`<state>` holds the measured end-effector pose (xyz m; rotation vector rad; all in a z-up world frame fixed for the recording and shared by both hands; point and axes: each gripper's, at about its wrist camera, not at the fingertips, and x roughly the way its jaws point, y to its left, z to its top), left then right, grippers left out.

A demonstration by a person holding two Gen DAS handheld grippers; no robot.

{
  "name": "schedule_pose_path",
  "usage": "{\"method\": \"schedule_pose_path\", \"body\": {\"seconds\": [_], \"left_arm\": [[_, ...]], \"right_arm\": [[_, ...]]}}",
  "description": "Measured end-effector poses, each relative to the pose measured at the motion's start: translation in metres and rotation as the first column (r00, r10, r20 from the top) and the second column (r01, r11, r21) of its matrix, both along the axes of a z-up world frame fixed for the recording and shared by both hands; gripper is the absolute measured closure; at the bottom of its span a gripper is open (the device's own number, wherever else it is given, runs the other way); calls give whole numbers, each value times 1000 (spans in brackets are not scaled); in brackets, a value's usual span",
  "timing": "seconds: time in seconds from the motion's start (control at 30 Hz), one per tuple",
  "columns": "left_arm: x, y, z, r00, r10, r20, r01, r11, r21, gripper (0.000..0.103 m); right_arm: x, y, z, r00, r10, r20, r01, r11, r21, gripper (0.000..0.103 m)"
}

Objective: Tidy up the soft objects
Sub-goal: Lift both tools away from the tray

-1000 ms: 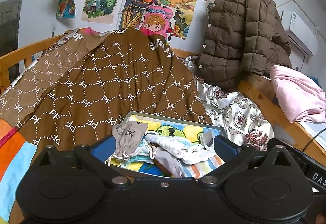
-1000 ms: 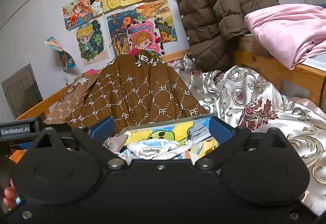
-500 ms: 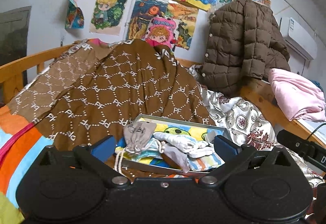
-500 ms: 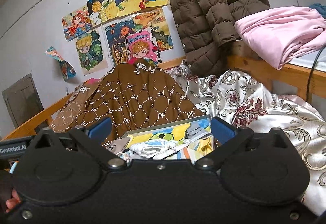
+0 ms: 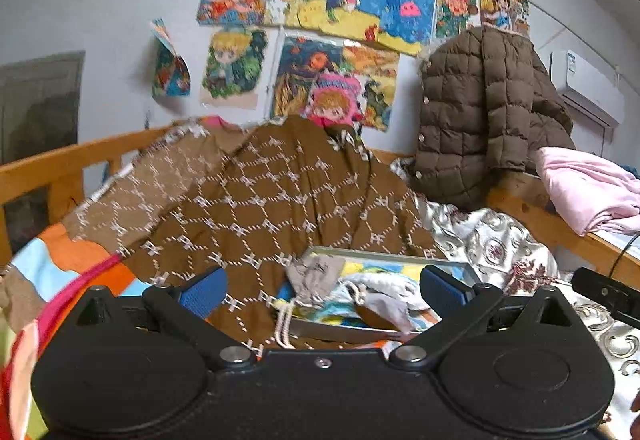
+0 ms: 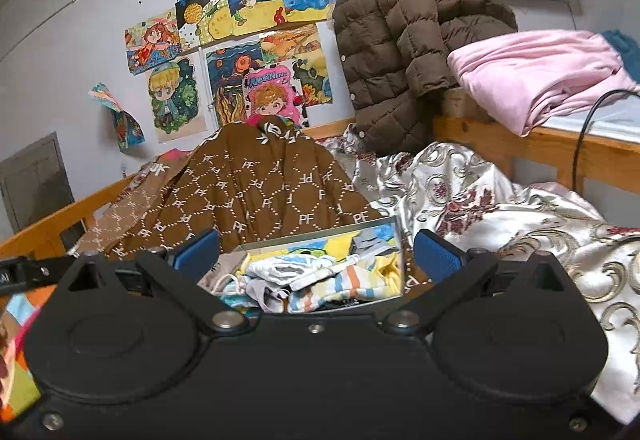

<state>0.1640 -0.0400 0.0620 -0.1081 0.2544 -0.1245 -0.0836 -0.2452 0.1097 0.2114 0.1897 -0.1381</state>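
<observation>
Hovering apart, left tongs [image 5: 320, 290] and right tongs [image 6: 316, 250] gaped wide, holding nothing; ahead of both, the tray [image 5: 340, 332] on the bed held a jumbled pile of small cloths [image 6: 320, 280]; sorting seemingly unstarted.

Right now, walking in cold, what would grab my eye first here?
Probably the wall of bright drawings at the back, with a brown puffer coat hanging to their right. Below them a brown patterned quilt is heaped on the bed, and just in front sits a shallow tray piled with small cloth items, framed by each open gripper's blue fingers.
</observation>
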Motion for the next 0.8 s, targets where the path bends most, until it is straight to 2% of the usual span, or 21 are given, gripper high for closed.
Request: {"method": "schedule_pose_path", "body": {"seconds": [0.3, 0.57, 0.8], "left_arm": [[-26, 5, -10, 998, 21, 59, -23, 999, 24, 1], [-40, 21, -24, 998, 54, 15, -54, 998, -28, 1], [-52, 34, -33, 992, 122, -38, -125, 990, -66, 1]], "right_arm": [[-46, 33, -12, 998, -39, 48, 42, 997, -66, 0], [-83, 55, -18, 993, -70, 91, 78, 993, -93, 0], [-110, 72, -23, 991, -84, 100, 94, 990, -107, 0]]}}
